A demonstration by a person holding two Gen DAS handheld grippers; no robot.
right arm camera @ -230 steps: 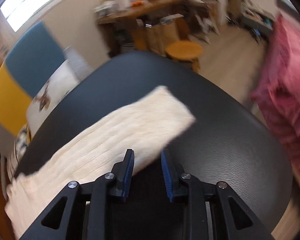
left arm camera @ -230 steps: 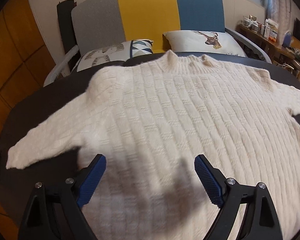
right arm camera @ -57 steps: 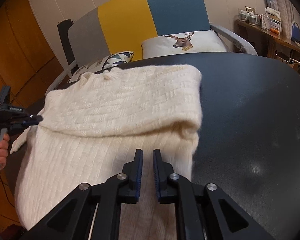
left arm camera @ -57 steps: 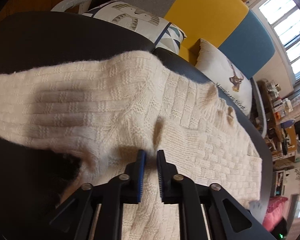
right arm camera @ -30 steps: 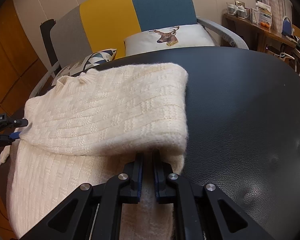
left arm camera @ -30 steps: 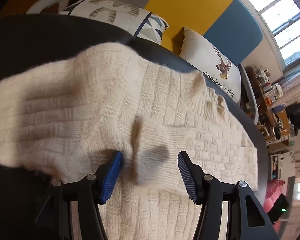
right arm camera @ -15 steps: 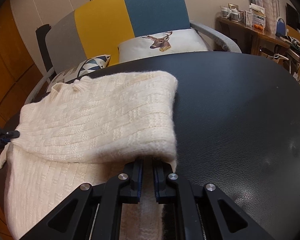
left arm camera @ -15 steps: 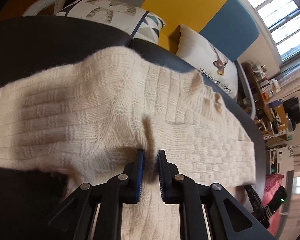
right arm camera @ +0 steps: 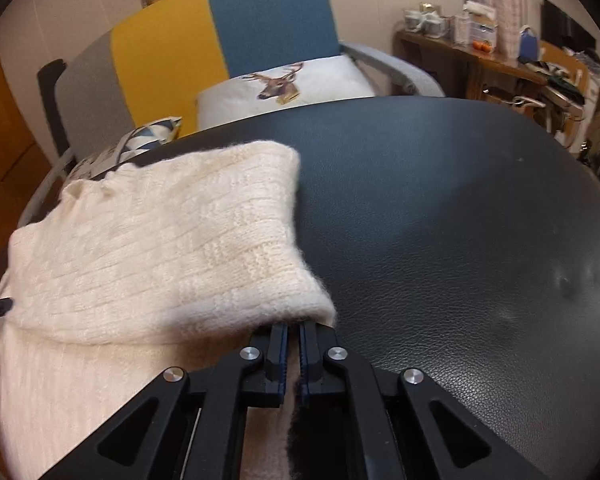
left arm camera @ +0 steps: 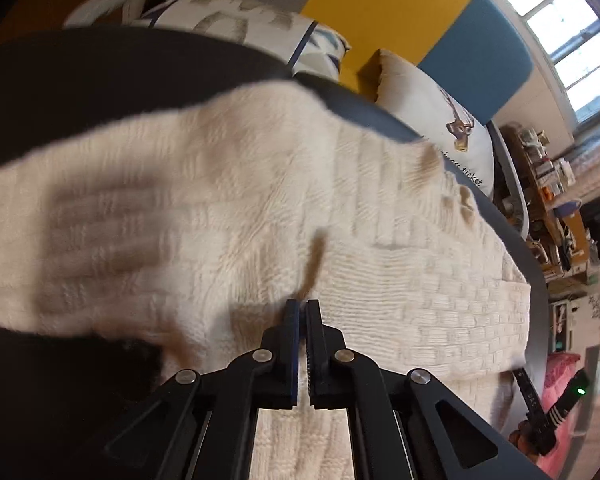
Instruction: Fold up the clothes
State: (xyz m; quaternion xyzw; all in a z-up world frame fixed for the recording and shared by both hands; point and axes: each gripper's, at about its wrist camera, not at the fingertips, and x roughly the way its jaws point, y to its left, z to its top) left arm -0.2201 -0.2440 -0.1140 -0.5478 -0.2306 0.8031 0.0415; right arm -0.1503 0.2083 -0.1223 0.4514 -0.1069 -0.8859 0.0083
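Observation:
A cream knitted sweater [left arm camera: 380,248] lies on a round black table [left arm camera: 100,80], its upper part folded over its body. My left gripper [left arm camera: 303,305] is shut on a pinched ridge of the sweater near the left shoulder. A sleeve [left arm camera: 80,216] spreads to the left. In the right wrist view the sweater [right arm camera: 160,248] fills the left half, and my right gripper [right arm camera: 293,329] is shut on its folded right edge, which drapes over the fingertips. The right gripper also shows in the left wrist view [left arm camera: 540,412] at the lower right.
A grey, yellow and blue sofa [right arm camera: 228,36] with a deer cushion [right arm camera: 284,84] stands behind the table. Bare black tabletop [right arm camera: 460,240] spreads to the right of the sweater. A cluttered wooden desk [right arm camera: 500,64] stands at the far right. A pink cloth [left arm camera: 556,368] lies beyond the table.
One second ago my left gripper was open; it has shut on the sweater's fabric. The right gripper stays shut on the folded edge and has drawn it leftward over the sweater's body.

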